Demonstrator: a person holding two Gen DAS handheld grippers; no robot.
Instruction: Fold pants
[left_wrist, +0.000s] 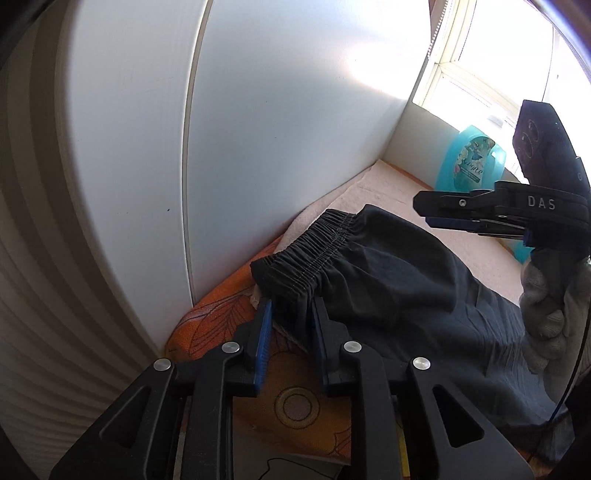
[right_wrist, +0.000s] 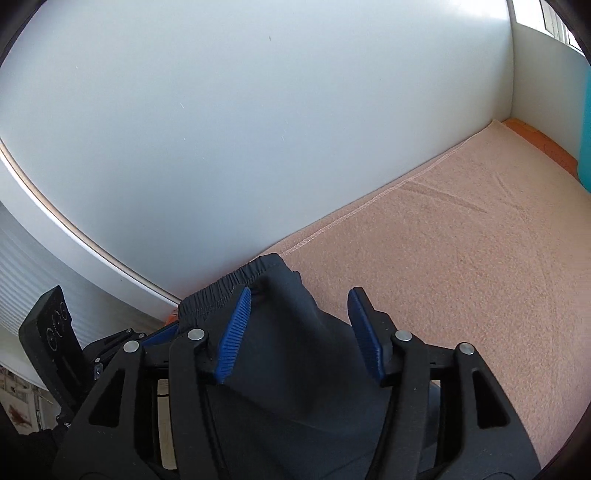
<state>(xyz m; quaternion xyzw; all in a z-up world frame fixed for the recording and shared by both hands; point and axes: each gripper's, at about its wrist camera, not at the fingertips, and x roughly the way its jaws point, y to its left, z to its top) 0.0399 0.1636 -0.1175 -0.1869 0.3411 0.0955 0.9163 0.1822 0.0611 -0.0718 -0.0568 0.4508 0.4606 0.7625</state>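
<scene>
Black pants (left_wrist: 388, 280) lie on a peach towel (left_wrist: 391, 184), their elastic waistband (left_wrist: 314, 243) bunched against the white panel. My left gripper (left_wrist: 291, 325) stands slightly open at the near corner of the waistband; a fold of fabric sits between the blue pads (left_wrist: 263, 332), which do not press on it. My right gripper (right_wrist: 299, 317) is wide open over the pants (right_wrist: 280, 369), with the waistband (right_wrist: 221, 288) just past its left pad (right_wrist: 234, 332). In the left wrist view the right gripper (left_wrist: 424, 212) hovers above the pants, held by a gloved hand (left_wrist: 546, 302).
A white panel (left_wrist: 277, 129) walls the far side right behind the pants. An orange patterned cloth (left_wrist: 214, 317) lies under the towel (right_wrist: 443, 258). A teal bottle (left_wrist: 469, 158) stands in the far corner by a bright window (left_wrist: 498, 55).
</scene>
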